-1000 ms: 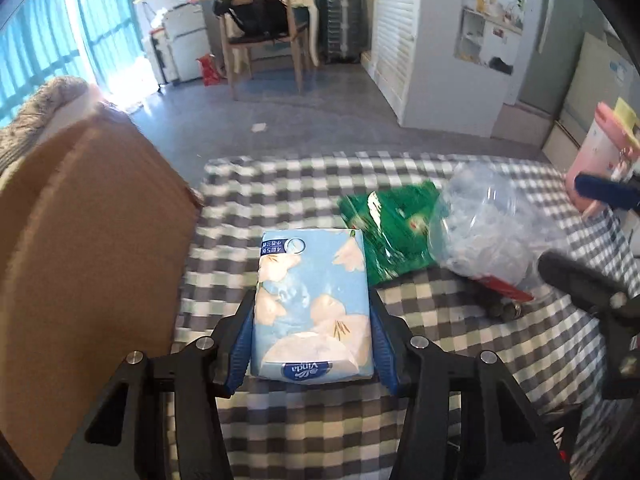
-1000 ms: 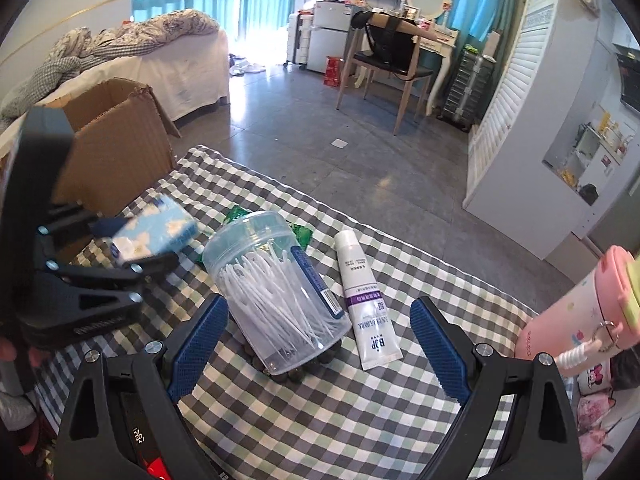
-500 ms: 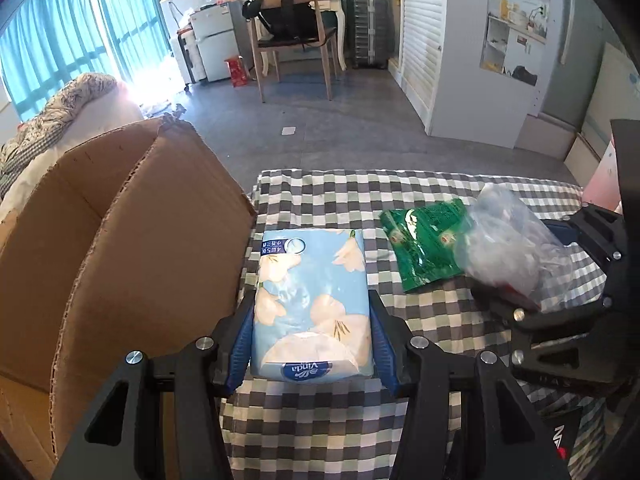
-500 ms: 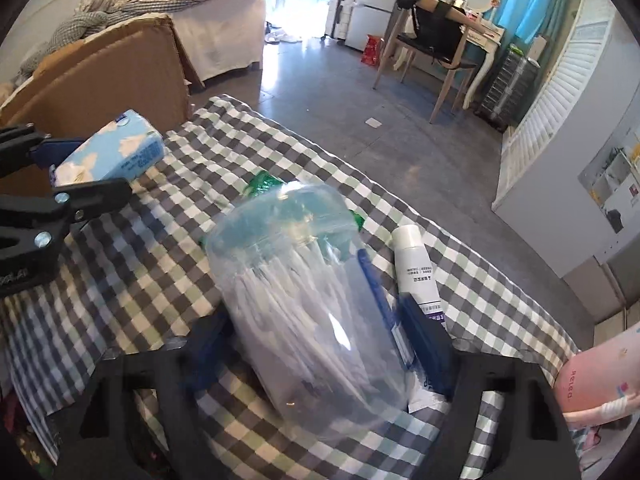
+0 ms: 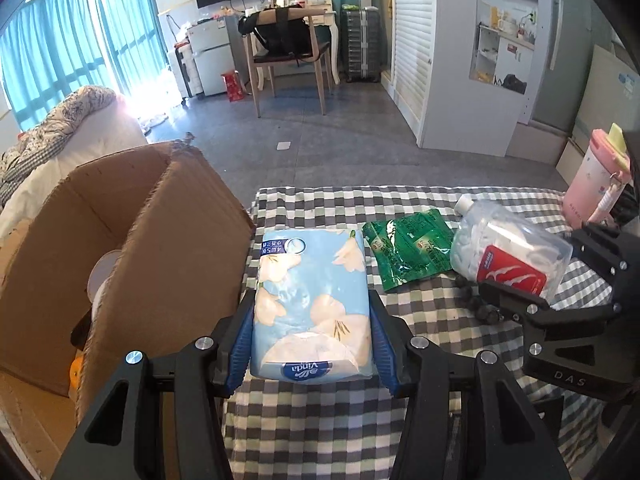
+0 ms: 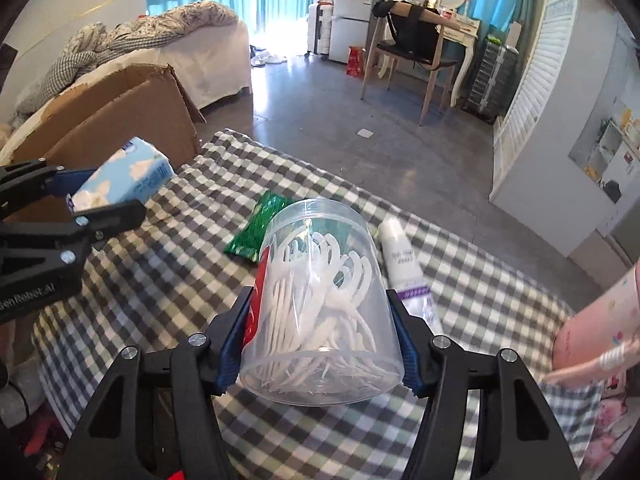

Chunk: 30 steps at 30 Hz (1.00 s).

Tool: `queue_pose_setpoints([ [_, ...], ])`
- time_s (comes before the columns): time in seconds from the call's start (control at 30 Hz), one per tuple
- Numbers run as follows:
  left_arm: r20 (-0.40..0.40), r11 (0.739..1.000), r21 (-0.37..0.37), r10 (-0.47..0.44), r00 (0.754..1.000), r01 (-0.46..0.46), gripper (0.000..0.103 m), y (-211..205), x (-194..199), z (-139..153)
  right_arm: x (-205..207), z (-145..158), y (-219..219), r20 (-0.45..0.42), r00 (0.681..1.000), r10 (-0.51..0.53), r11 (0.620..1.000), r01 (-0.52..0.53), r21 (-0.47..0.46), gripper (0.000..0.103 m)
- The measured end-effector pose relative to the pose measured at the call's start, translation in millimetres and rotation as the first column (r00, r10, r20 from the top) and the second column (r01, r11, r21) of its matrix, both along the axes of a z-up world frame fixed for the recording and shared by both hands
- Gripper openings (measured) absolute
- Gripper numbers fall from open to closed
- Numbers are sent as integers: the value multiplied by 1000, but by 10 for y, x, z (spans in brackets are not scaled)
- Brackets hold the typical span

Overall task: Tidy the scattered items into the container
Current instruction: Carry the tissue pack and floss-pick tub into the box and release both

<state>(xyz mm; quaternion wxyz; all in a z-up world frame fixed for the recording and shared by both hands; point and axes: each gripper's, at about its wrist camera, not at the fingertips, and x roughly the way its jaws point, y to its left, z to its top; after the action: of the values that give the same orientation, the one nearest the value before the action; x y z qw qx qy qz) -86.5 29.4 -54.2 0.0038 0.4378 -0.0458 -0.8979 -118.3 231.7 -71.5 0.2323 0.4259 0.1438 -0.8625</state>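
A blue flowered tissue pack [image 5: 312, 300] hangs over the table's left edge, and my left gripper [image 5: 312, 344] is shut on it. Beside it stands the open cardboard box [image 5: 160, 240], also visible in the right wrist view as the box [image 6: 120, 112]. My right gripper [image 6: 318, 340] has its jaws closing on a clear jar of white floss picks [image 6: 320, 300]. Both pads touch the jar's sides, and the jar is tilted off the cloth. The left wrist view shows that jar [image 5: 508, 248] at the right.
A green packet [image 5: 408, 252] and a white tube [image 6: 404, 268] lie on the checked tablecloth [image 6: 160, 280]. A pink bottle [image 5: 596, 184] stands at the table's right end. Something small and dark [image 5: 476, 304] lies under the jar. A bed and a chair stand beyond.
The right jaws came in from wide apart onto the jar, which tipped up off the cloth. The left gripper rose with the tissue pack, bringing the box's opening into view.
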Motion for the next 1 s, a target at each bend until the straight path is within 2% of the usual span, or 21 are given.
queue_pose_setpoints([
  [0.17,-50,1000,4,3,999,-3,52,-23,131,219,225,249,35,-29,1000,-8,998,6,-59,62],
  [0.37,-179,1000,-7,-6,984,4,52,-97,279,719,500,815,-145,-146,987,66,993,-79,-85,62],
  [0.57,-269,994,21,112,957,-111,53,-570,488,1071,760,1233,-632,-243,960,140,981,-168,-98,62],
  [0.77,-263,971,33,238,935,-238,53,-1170,667,1037,906,1210,-1299,-220,945,240,957,-269,-112,62],
  [1.0,-158,928,-3,368,916,-373,53,-1787,686,656,831,825,-2156,-125,940,318,939,-331,-93,62],
])
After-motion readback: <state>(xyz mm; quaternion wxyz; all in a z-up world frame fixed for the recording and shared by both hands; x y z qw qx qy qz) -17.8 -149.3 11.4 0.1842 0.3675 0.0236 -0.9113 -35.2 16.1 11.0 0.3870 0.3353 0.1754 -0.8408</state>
